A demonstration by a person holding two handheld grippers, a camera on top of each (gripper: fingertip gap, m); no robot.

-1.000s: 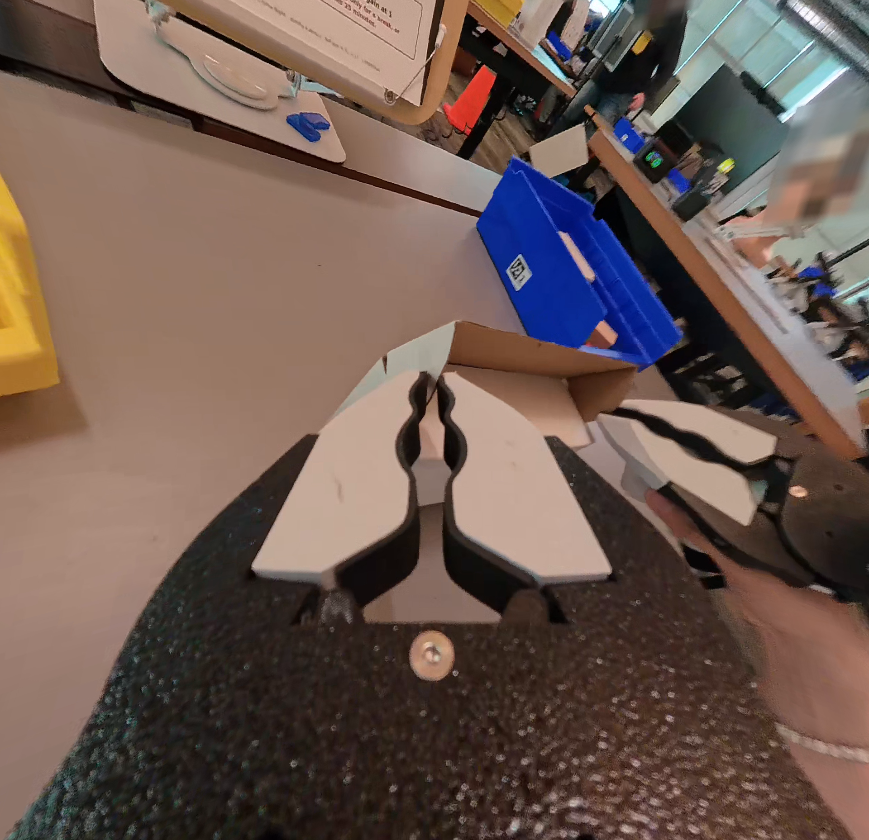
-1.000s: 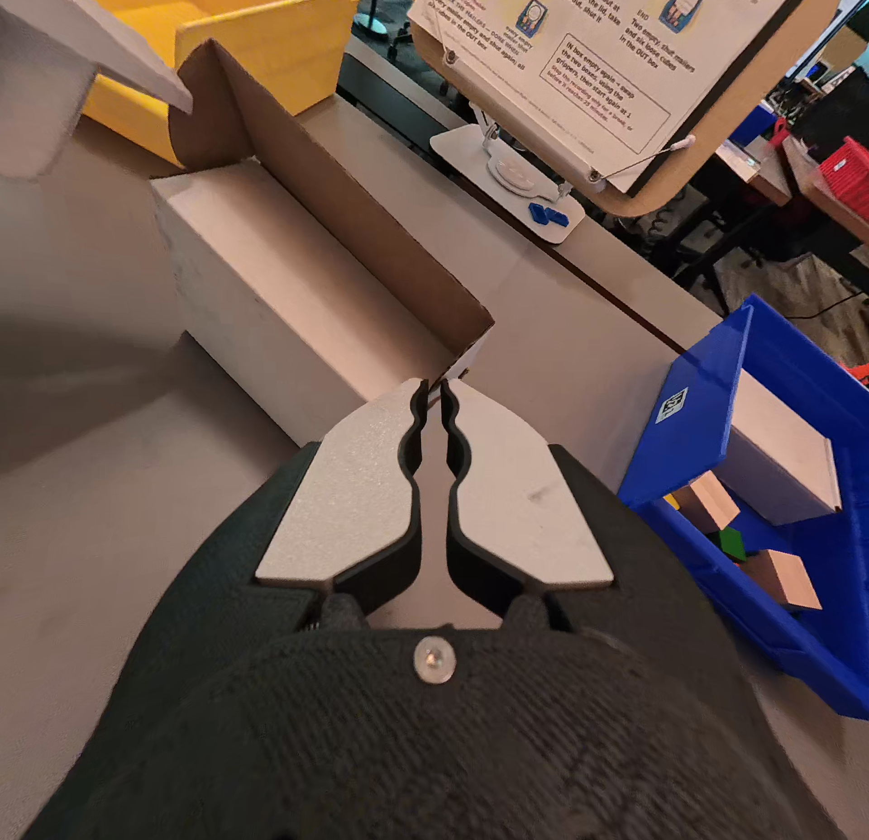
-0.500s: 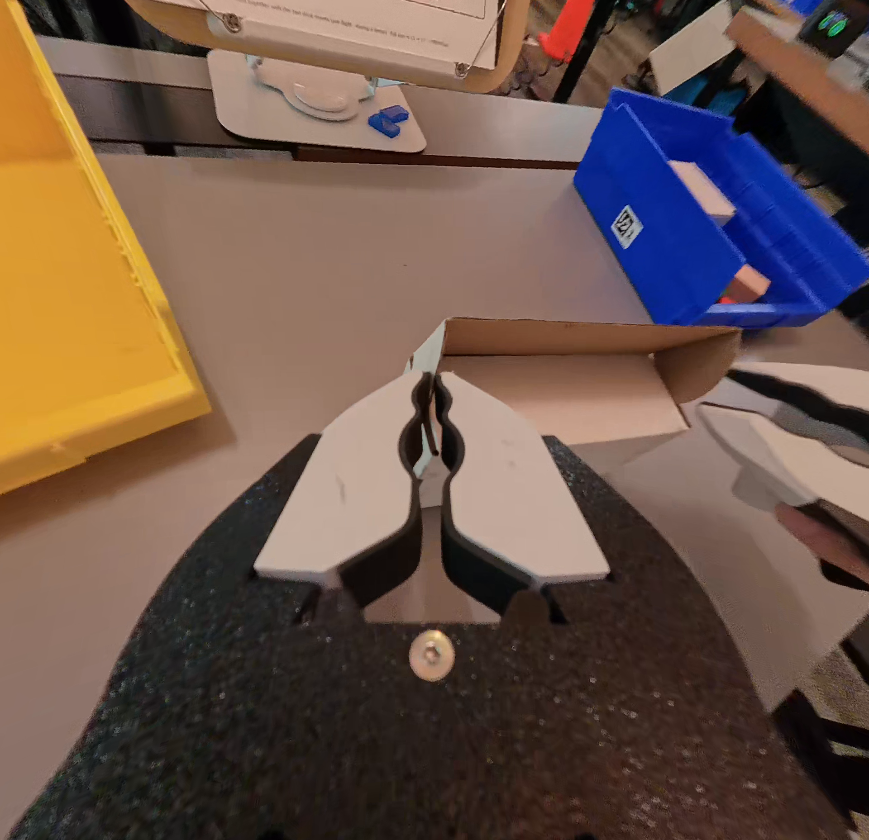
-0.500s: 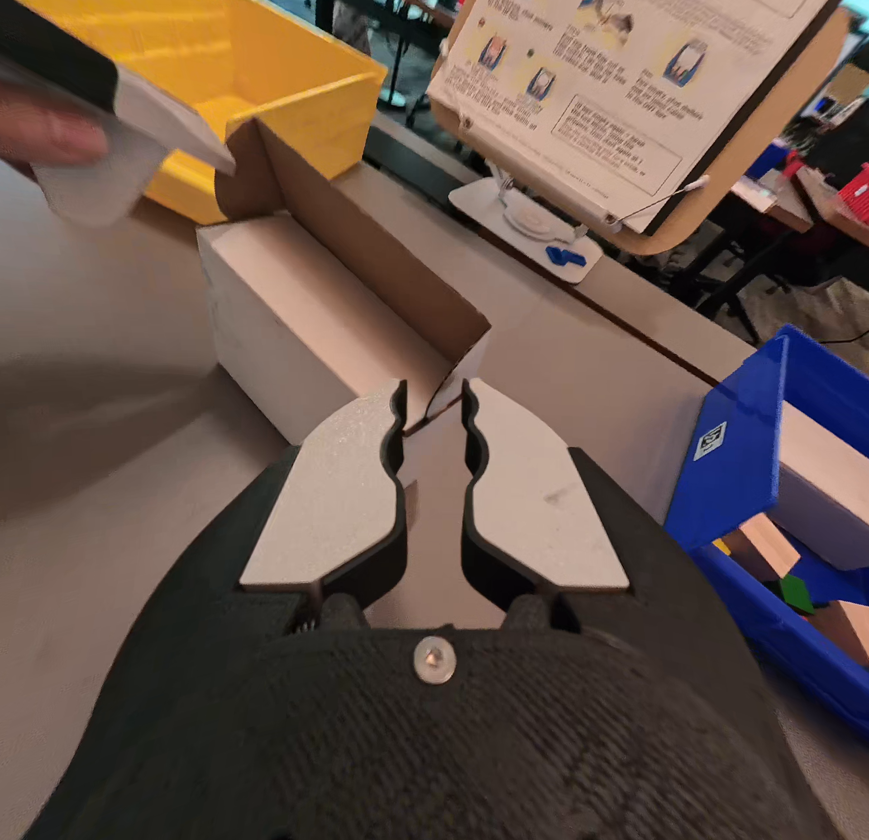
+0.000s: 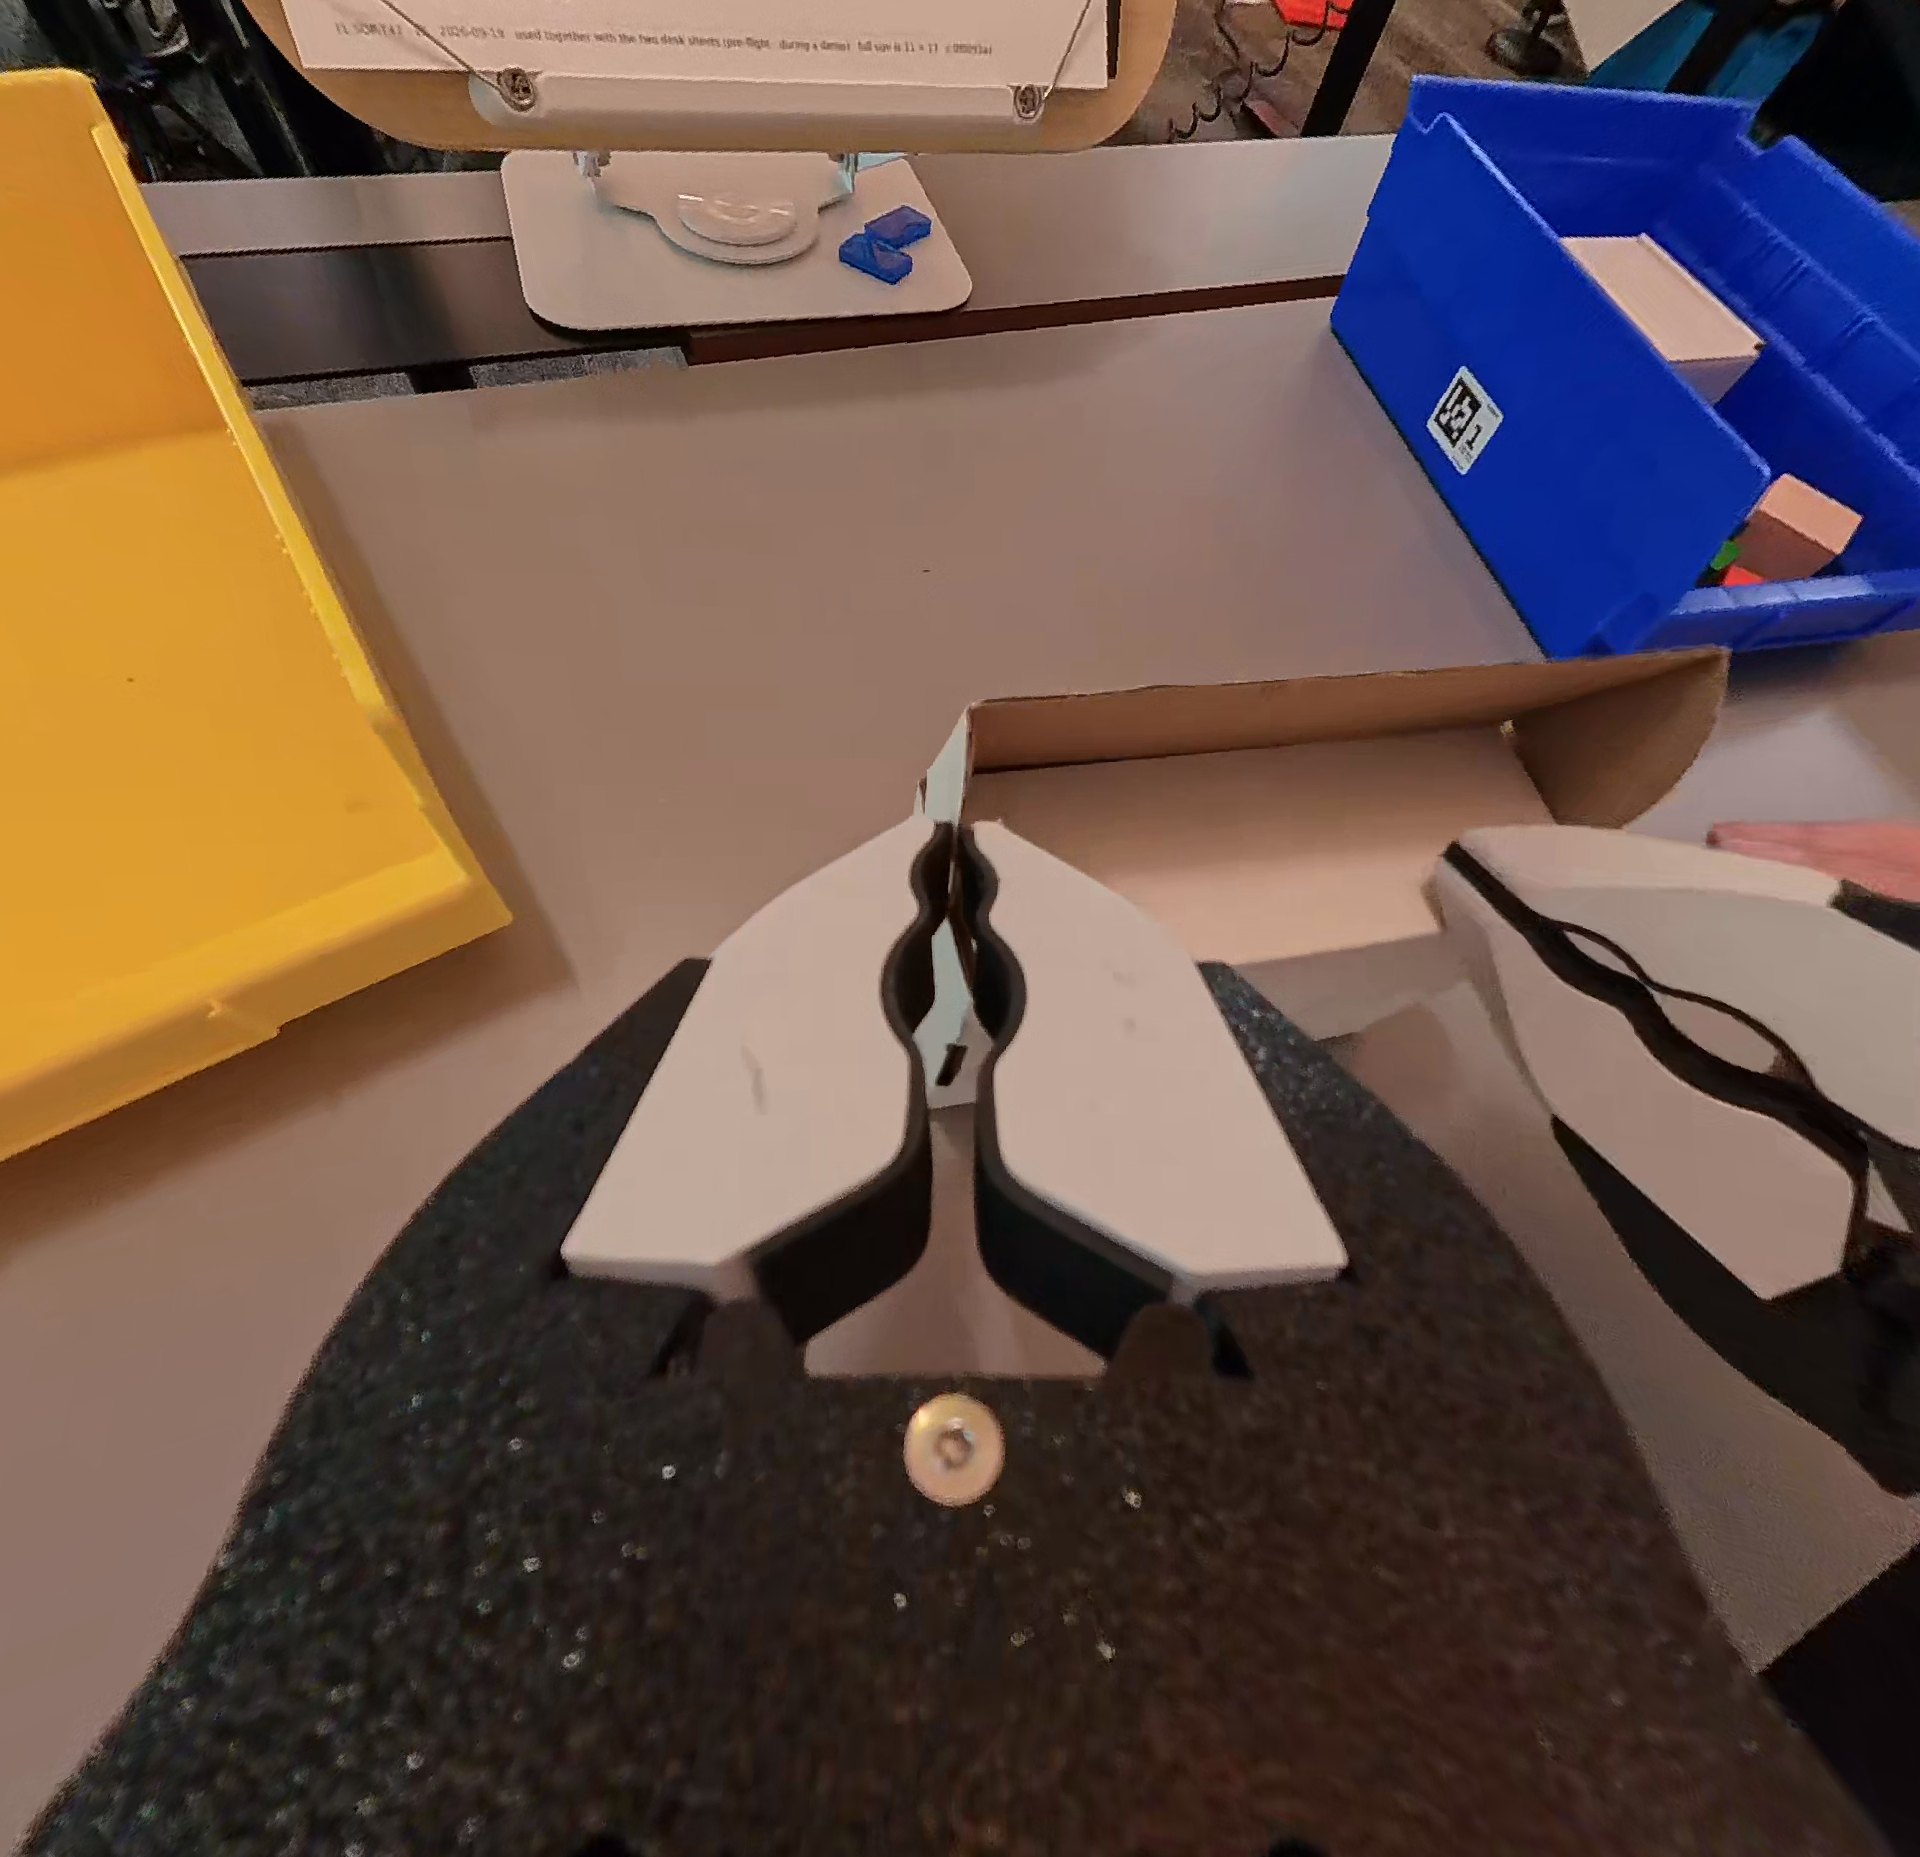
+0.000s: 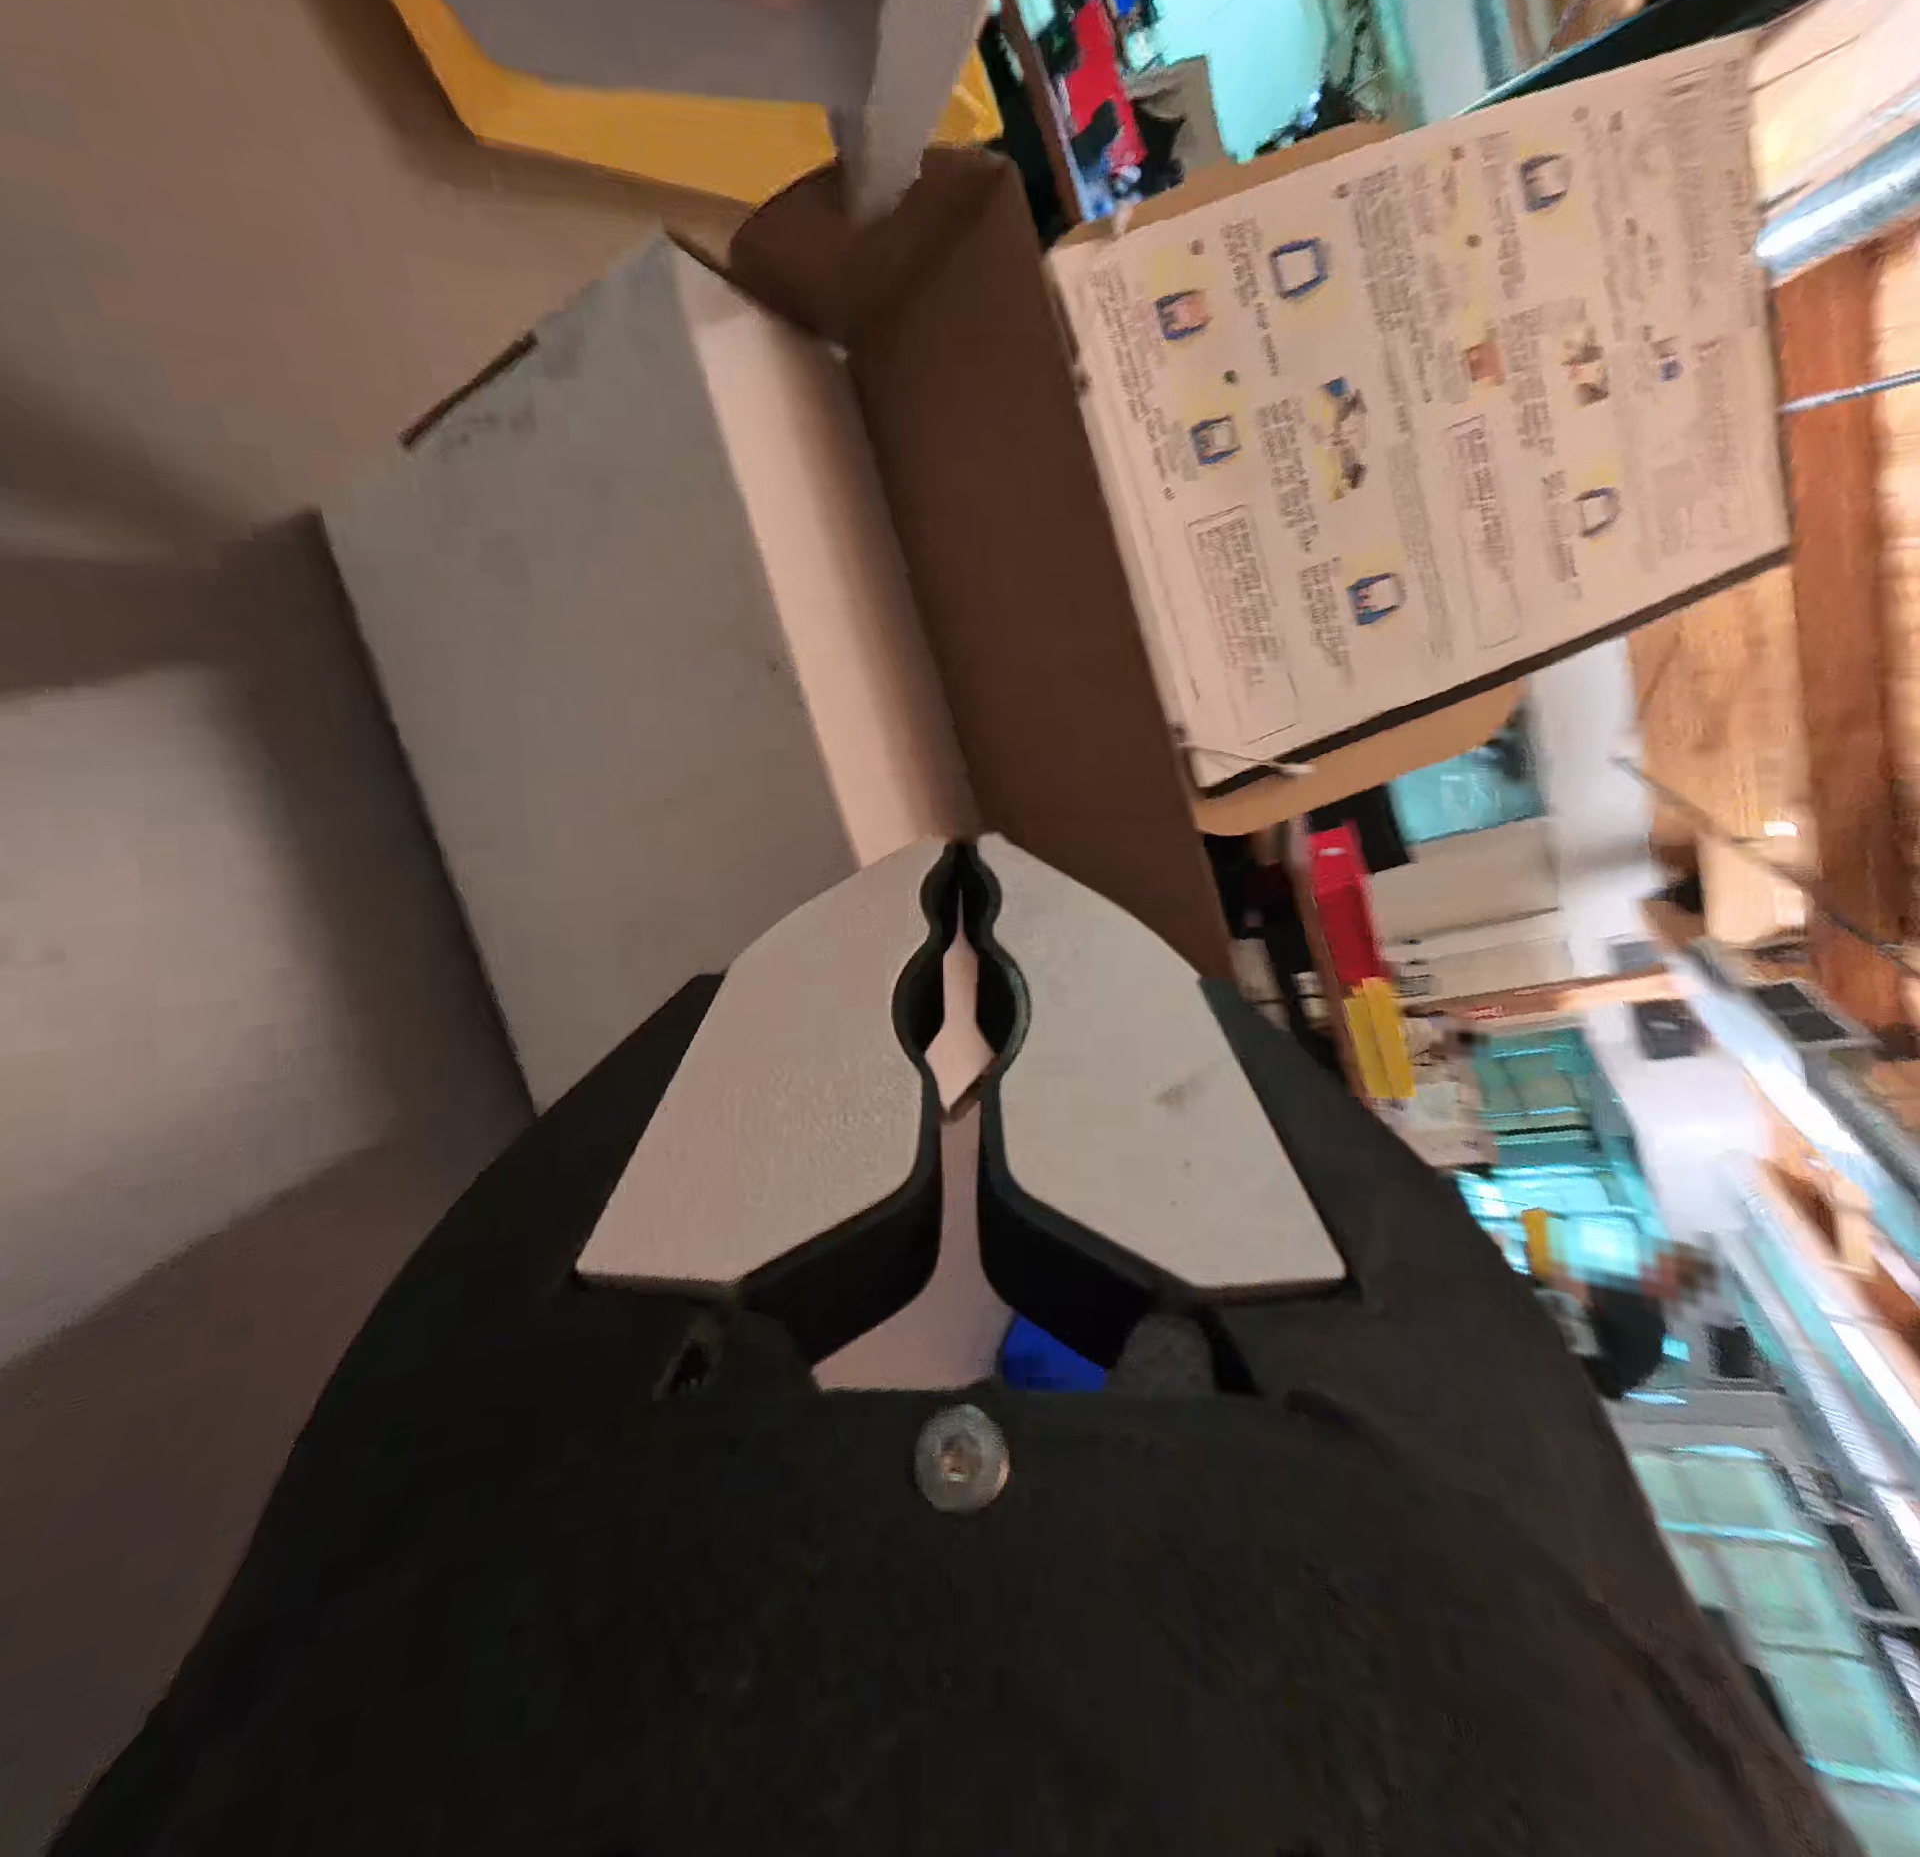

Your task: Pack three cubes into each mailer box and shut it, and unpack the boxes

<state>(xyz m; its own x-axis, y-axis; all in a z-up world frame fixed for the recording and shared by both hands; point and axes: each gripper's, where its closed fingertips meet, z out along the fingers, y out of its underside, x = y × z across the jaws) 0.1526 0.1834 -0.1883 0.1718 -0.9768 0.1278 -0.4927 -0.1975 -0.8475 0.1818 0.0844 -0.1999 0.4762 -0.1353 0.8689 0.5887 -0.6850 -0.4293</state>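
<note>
A white mailer box [image 5: 1226,851] with a brown inside lies on the table, its long lid flap [image 5: 1299,706] standing up along the far side. My left gripper [image 5: 954,836] is shut on the flap's left end tab. My right gripper [image 6: 964,851] is shut on the flap's other end; it also shows at the right of the left wrist view [image 5: 1475,872]. The right wrist view is rolled sideways and shows the box [image 6: 623,612] and its brown flap [image 6: 1018,560]. Wooden cubes [image 5: 1803,534] lie in the blue bin [image 5: 1538,457].
The blue bin stands at the back right and also holds a second white mailer [image 5: 1662,321]. A yellow bin [image 5: 156,664] fills the left side. An instruction board on a stand [image 5: 727,218] rises at the table's back edge. A person's hand [image 5: 1808,846] shows behind the right gripper. Left tips to right tips: about 11 centimetres.
My right gripper opened half a second ago, then shut on the flap's end and rolled sideways. My left gripper kept its hold while its view swung to face the table's back.
</note>
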